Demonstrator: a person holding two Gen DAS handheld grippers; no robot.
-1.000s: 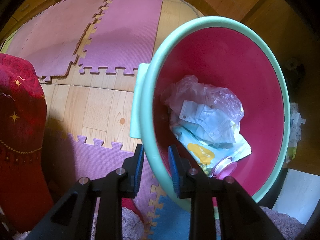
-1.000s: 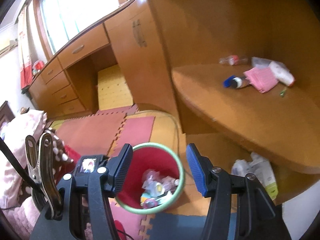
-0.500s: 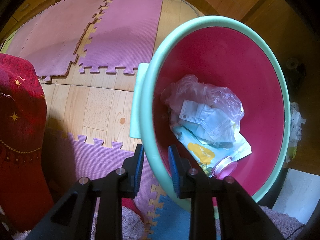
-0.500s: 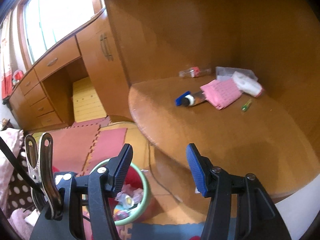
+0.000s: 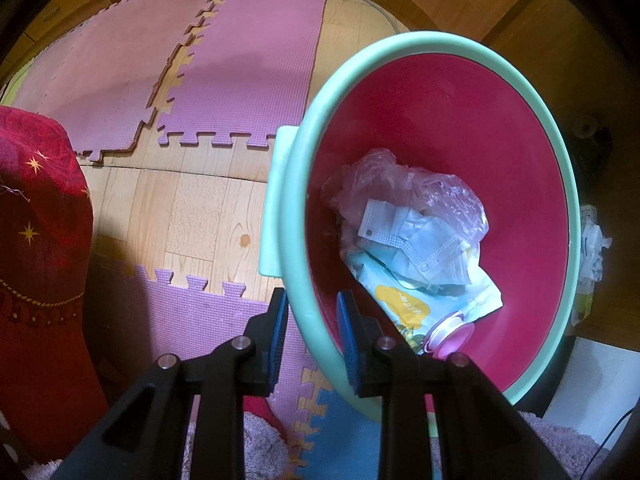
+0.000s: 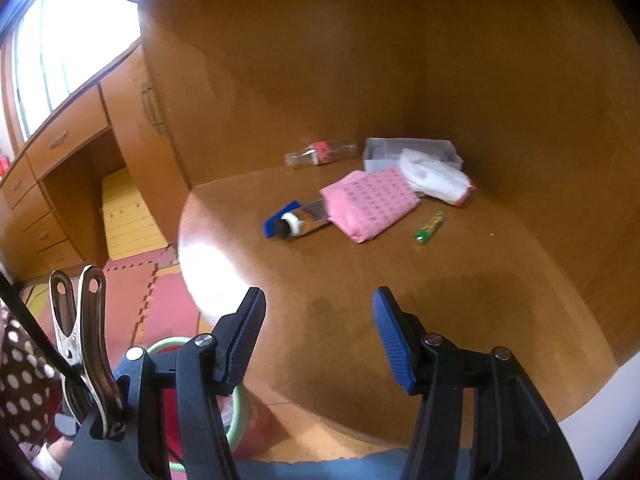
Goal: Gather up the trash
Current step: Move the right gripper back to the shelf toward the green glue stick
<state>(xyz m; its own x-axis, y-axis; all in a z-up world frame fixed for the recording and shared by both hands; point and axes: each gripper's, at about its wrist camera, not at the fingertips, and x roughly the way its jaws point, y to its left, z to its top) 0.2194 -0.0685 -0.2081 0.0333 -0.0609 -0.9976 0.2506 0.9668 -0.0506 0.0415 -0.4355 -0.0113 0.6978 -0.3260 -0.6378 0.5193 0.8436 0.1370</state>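
My left gripper (image 5: pixel 311 322) is shut on the near rim of a trash bin (image 5: pixel 472 44) with a mint rim and red inside, held tilted. Inside lie a clear plastic bag (image 5: pixel 404 184), a face mask (image 5: pixel 420 240) and a wrapper (image 5: pixel 404 300). My right gripper (image 6: pixel 318 332) is open and empty above a round wooden table (image 6: pixel 460 300). On the table's far side lie a tube with a white cap (image 6: pixel 304 222), a pink packet (image 6: pixel 370 202), a white bag (image 6: pixel 434 178), a green wrapper (image 6: pixel 430 227) and a clear bottle (image 6: pixel 320 154). The bin's rim (image 6: pixel 168 344) shows below the right gripper.
Purple foam mats (image 5: pixel 240 68) cover part of the wood floor. A red cloth (image 5: pixel 36 240) is at the left. Crumpled packaging (image 5: pixel 592 248) lies right of the bin. A grey box (image 6: pixel 412 150) stands at the table's back. Wooden drawers (image 6: pixel 68 136) stand at left.
My right gripper has swung up and right, from over the bin and floor to over the table; the table items now sit closer. My left gripper and the bin have not moved.
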